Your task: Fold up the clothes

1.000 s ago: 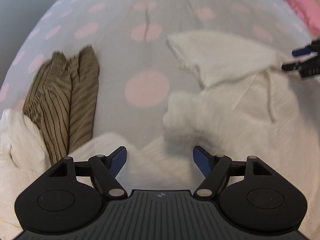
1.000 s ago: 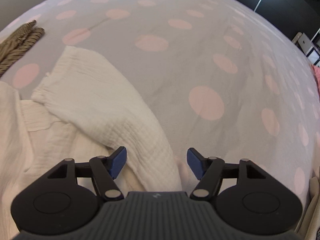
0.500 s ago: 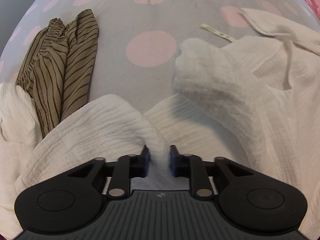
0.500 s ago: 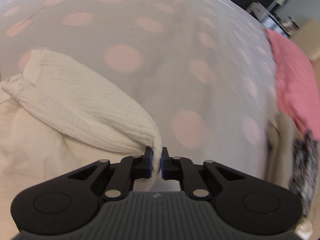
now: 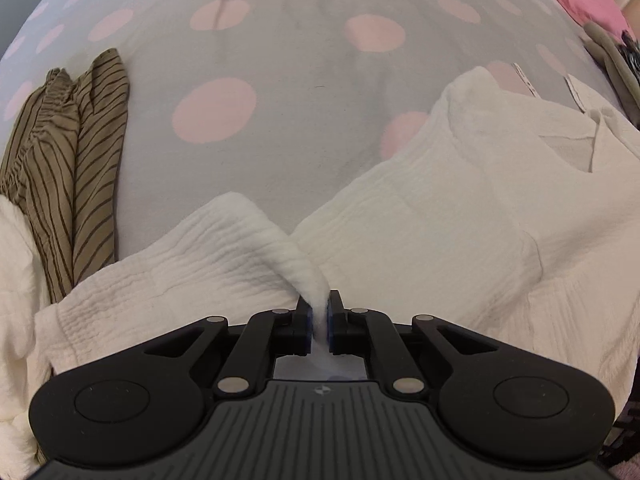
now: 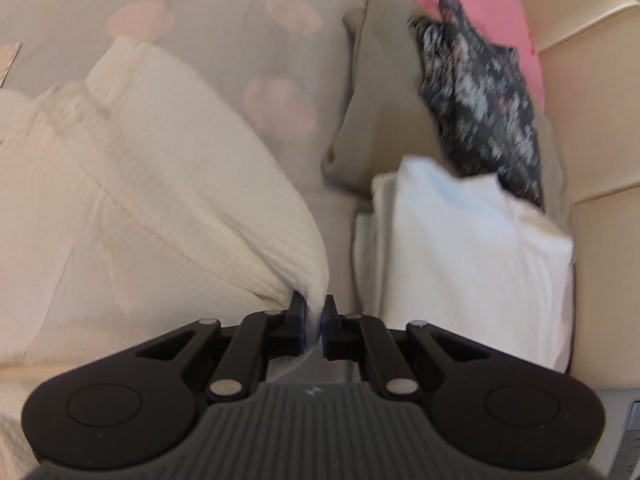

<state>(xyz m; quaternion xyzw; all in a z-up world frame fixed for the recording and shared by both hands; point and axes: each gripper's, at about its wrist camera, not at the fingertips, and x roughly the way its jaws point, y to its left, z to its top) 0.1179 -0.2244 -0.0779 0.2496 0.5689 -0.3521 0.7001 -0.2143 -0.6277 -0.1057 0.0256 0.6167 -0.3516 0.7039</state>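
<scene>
A cream crinkled garment [image 5: 460, 216] lies spread on the grey bedsheet with pink dots [image 5: 280, 80]. My left gripper [image 5: 319, 320] is shut on a fold of one of its sleeves [image 5: 224, 256], low in the left wrist view. My right gripper [image 6: 314, 326] is shut on a pinch of the other sleeve [image 6: 192, 168], which stretches up and to the left in the right wrist view. The garment's open neckline [image 5: 580, 148] shows at the far right of the left wrist view.
Brown striped trousers [image 5: 68, 176] lie at the left, with more white cloth [image 5: 16, 280] beside them. To the right sit a folded white garment [image 6: 468, 264], a beige garment [image 6: 384, 92], a dark floral cloth [image 6: 480, 92], a pink pillow [image 6: 480, 4] and a cream headboard [image 6: 592, 120].
Both grippers went from open to shut on the cream garment's sleeves. They then pulled the sleeves outward; the right one swung right, toward the clothes pile.
</scene>
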